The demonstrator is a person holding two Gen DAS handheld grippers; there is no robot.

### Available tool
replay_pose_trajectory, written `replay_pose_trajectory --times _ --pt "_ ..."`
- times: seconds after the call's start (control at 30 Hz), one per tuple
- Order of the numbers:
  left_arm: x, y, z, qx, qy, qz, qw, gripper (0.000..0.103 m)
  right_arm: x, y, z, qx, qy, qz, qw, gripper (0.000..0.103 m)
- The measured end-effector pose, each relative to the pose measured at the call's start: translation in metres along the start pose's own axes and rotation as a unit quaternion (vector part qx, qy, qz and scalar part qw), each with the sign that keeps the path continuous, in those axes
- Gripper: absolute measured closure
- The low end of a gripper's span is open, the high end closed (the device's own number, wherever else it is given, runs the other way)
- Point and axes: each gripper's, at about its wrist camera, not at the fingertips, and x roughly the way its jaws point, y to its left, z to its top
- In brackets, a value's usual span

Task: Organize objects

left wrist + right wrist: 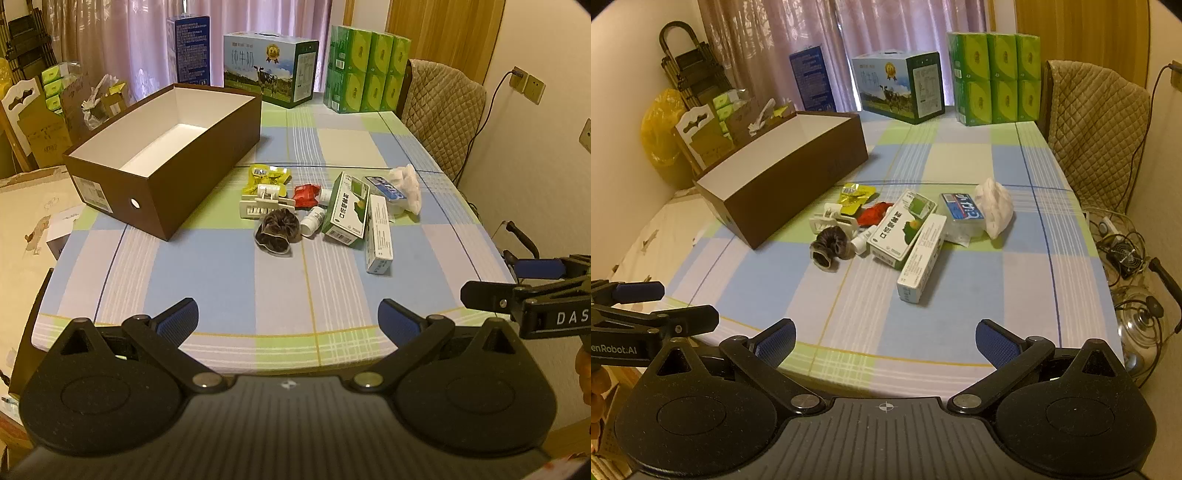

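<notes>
I hold both the left gripper [287, 320] and right gripper [885, 339] spread wide, empty, well short of the brown shoebox [166, 155]; dark scrunchie [277, 230] lies just beside it.

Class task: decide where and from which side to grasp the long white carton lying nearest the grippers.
Grip the long white carton across its narrow width near mid-length, coming from above. It lies flat; its near end is clear, its far end touches the green-and-white box.

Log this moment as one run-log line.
stage: not started | left gripper: open, empty | right gripper: open, empty | brown box: empty | small items: piled on table beside box
</notes>
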Motion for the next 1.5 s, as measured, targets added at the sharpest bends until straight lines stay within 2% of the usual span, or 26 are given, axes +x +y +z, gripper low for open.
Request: replay_pose_trajectory --times 1.5 --pt "0.006 -0.002 -0.001 -0.002 0.014 0.002 0.9999 0.001 0.002 -0.017 -0.004 0.001 0.007 0.003 1.0 0.002"
